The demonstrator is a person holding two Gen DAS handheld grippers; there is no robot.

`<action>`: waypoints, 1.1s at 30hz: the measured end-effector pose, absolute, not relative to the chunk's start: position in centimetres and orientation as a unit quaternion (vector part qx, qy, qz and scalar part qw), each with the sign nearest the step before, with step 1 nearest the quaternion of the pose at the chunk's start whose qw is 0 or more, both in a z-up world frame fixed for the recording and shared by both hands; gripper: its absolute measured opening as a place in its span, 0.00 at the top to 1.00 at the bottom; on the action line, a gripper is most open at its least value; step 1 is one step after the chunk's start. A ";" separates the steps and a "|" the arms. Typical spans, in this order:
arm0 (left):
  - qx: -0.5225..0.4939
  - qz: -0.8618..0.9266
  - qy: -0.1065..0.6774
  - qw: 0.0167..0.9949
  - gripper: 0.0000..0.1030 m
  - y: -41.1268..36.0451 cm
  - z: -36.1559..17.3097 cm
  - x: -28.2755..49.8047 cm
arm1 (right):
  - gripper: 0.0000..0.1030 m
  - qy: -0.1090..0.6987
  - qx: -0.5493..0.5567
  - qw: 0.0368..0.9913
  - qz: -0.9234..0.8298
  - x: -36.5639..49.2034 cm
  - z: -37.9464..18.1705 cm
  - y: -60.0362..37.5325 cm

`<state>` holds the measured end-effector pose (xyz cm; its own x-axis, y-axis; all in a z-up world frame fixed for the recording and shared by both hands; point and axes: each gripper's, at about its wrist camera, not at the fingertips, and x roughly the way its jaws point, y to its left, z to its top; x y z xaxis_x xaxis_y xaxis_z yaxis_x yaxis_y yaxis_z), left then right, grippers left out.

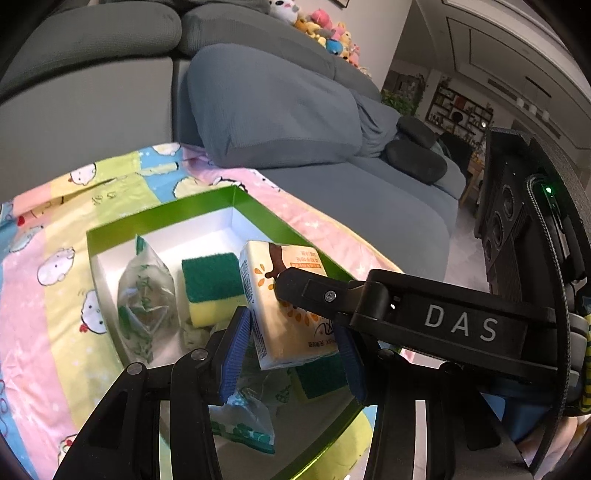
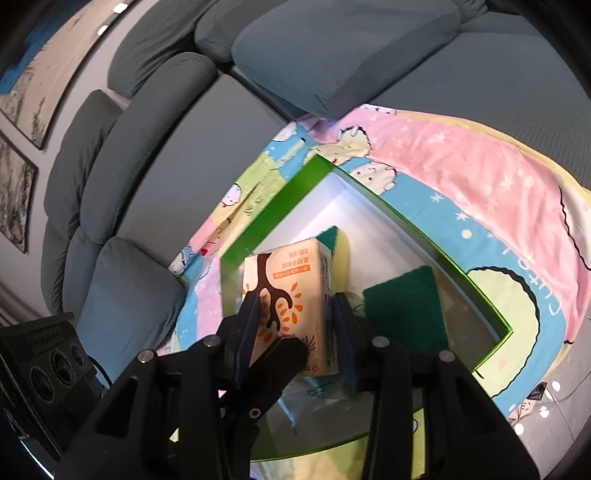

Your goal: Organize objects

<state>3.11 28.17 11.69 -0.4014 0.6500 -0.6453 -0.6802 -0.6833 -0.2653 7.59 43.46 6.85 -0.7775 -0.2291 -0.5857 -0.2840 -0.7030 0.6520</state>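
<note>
A cream tissue pack with a brown tree print point(image 1: 288, 314) point(image 2: 291, 295) is held above the green-rimmed white box point(image 1: 236, 201) point(image 2: 406, 221). My left gripper point(image 1: 291, 350) has its blue pads on the pack's two sides. My right gripper point(image 2: 295, 332) is shut on the same pack; one of its fingers point(image 1: 314, 291) crosses the pack in the left wrist view. In the box lie a green and yellow sponge point(image 1: 210, 288) point(image 2: 340, 240), a clear bag with green print point(image 1: 144, 302), a second sponge point(image 2: 406, 299) and another bag point(image 1: 247, 413).
The box rests on a pastel cartoon blanket point(image 1: 44, 288) point(image 2: 480, 184) spread on a grey sofa point(image 1: 332, 192). A large grey cushion point(image 1: 266, 107) stands just behind the box. Plush toys point(image 1: 325, 29) sit on the sofa back.
</note>
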 end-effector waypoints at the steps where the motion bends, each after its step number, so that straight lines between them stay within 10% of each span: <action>1: -0.379 0.836 0.020 0.396 0.54 28.2 11.5 3.0 | 0.61 0.386 -0.337 0.018 0.859 7.4 6.6 43.5; 33: -0.404 0.832 0.005 0.381 0.54 26.9 10.0 2.7 | 0.59 0.350 -0.374 0.079 0.855 5.7 5.3 42.6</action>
